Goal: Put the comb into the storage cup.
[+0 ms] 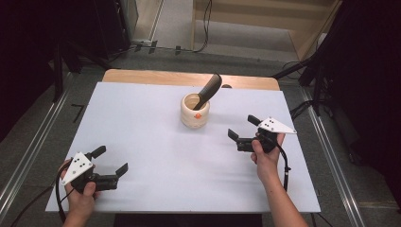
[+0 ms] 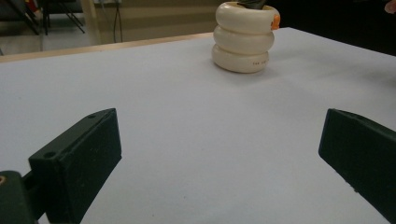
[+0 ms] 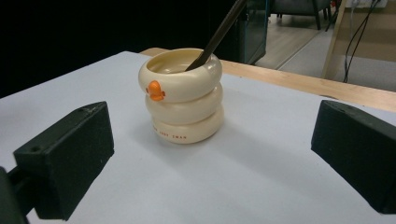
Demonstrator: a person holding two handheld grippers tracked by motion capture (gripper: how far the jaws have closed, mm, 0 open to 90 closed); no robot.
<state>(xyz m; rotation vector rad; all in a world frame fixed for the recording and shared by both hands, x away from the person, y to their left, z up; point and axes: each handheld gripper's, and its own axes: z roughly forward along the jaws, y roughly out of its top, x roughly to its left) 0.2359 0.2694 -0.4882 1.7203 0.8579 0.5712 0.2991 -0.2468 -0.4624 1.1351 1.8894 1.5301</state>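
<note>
- We see the cream, three-ringed ceramic holder (image 1: 195, 111) standing upright mid-table, a dark utensil (image 1: 209, 90) leaning inside.
- Our right gripper (image 1: 242, 131) faces it, jaws spread and empty, likely lining up a grasp.
- Our left gripper (image 1: 110, 161) waits well apart, jaws wide and empty.

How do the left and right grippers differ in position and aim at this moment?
The right gripper sits close to the cream holder, while the left gripper is far from it, near the table's front edge. In its own view, the right gripper frames the holder large between its jaws; the left gripper sees it small and distant. Both are open, empty and held just above the white table. A dark utensil leans in the holder.
</note>
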